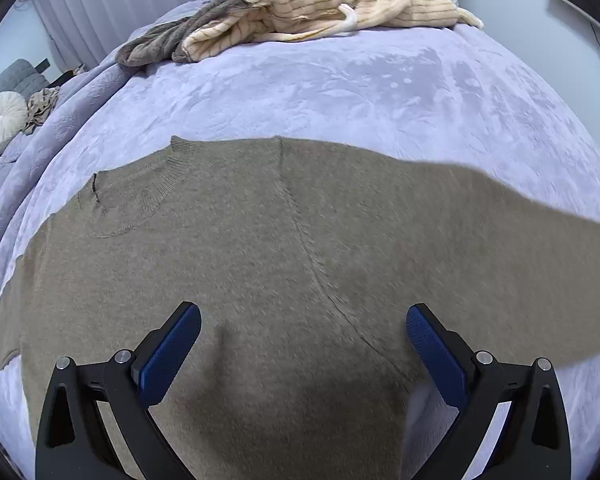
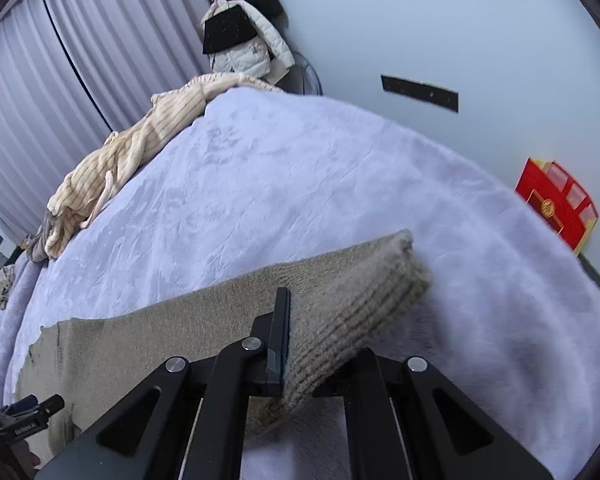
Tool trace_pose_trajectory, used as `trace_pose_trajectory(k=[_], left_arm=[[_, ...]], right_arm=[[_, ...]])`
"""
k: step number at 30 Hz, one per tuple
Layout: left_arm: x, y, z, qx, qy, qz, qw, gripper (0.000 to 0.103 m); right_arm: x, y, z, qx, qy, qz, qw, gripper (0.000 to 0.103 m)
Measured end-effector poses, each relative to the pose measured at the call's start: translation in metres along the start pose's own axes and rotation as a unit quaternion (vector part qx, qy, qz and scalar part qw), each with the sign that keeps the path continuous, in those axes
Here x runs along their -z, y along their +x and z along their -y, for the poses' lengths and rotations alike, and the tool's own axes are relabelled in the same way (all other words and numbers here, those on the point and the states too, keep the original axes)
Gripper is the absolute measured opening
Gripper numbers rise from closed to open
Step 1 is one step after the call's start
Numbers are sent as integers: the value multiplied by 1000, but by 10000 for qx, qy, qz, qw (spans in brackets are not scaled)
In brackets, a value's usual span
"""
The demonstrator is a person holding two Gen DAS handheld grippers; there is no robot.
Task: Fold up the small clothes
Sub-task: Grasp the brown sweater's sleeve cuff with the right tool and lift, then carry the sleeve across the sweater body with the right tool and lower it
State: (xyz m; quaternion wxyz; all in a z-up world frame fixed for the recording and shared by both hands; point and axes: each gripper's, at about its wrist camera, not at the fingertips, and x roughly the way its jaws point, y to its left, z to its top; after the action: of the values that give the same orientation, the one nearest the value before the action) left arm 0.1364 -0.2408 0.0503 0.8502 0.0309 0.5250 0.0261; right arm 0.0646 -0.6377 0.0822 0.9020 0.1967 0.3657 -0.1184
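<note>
Brown knit sweater [image 1: 228, 264] flat on the soft purple bed cover [image 1: 340, 92]

Fuzzy, plain brown, ribbed neck and ribbed cuff [image 2: 364, 300] — no readable words anywhere. Left gripper [image 1: 303, 322] spread wide above the middle, touching nothing. Right gripper [image 2: 290, 320] pressed together, pinching the sleeve's cuff — lifted off the cover.

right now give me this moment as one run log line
step: fold sleeve in | right gripper: shut on sweater cuff | left gripper: open above taupe sweater | surface: lavender blanket
</note>
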Motion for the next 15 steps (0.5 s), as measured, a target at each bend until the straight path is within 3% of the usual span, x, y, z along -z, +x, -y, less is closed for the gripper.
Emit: trace_pose_trajectory(k=[3,7,10,12,14,15], left_arm=[[-7,14,1,0,-103,-191,9998,103],[-7,36,16,-185,206,-446,9986,103],[-8,34,16,-177,213,-403,9988,103],[-8,28,13,-110,146,-302,9994,103],[-7,24,15,-92,192,-235,9995,103],[-7,24,15,-105,215,-234,9994,103]], right_arm=[[2,0,3,108,-142,-80,9998,6],[12,26,7,240,-213,-521,9981,10],[15,20,18,-10,118,-430,9990,29],[16,15,18,-80,140,-392,9991,52],[19,12,12,-86,49,-345,9994,61],[19,13,8,-2,-28,-347,9994,61]])
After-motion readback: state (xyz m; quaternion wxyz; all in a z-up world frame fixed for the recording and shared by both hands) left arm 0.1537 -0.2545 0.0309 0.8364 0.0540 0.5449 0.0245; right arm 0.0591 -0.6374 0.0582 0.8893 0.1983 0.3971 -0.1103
